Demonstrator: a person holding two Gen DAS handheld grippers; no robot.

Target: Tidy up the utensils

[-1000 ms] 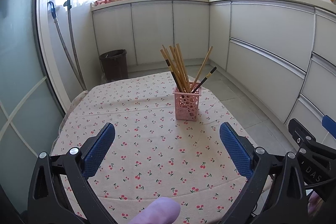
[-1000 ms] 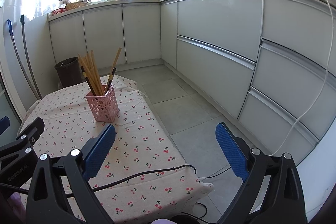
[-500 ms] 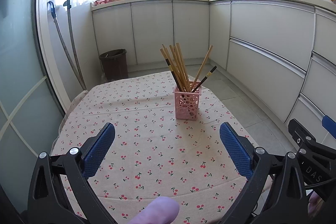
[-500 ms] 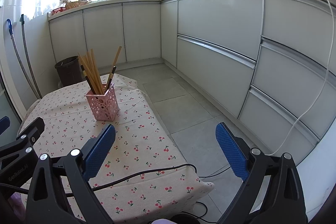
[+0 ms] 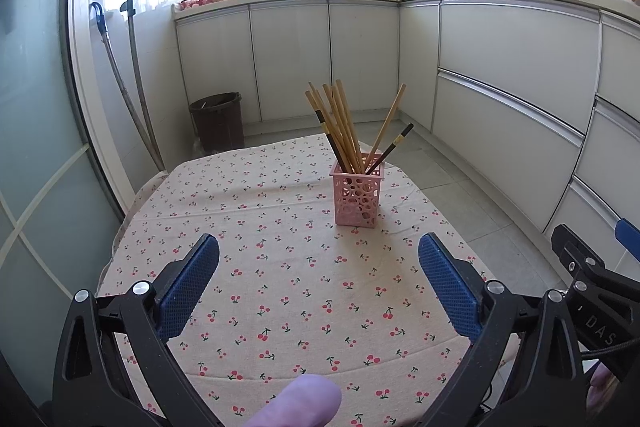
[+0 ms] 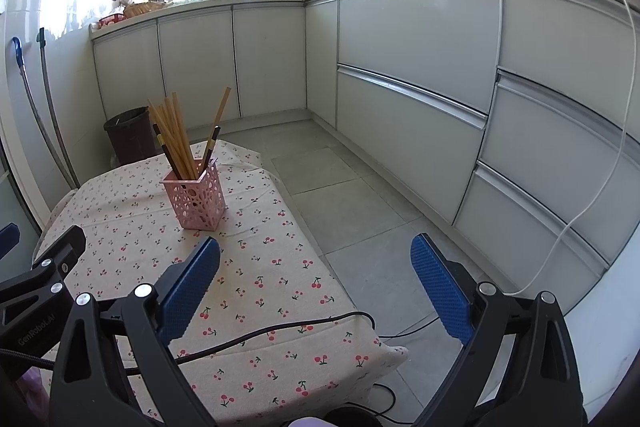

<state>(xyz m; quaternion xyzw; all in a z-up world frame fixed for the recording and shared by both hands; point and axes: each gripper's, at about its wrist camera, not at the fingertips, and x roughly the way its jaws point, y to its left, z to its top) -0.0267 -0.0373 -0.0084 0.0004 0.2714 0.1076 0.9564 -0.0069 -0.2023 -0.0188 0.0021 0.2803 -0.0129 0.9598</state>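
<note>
From the left wrist view I see the whole table [image 5: 280, 307] under its cherry-print cloth, with a fingertip [image 5: 304, 401] at the bottom edge that the other camera barely catches. The pink holder [image 5: 357, 197] stands upright at frame centre, chopsticks [image 5: 340, 127] fanned inside it, well beyond my left gripper [image 5: 319, 279], whose blue pads are spread wide and hold nothing.

From the right wrist view I get the floor, a white cable on the cabinets and a black cable [image 6: 260, 335] across the cloth. The holder sits left of centre, above the left pad. My right gripper [image 6: 316, 283] is wide apart, empty, half over the floor.
</note>
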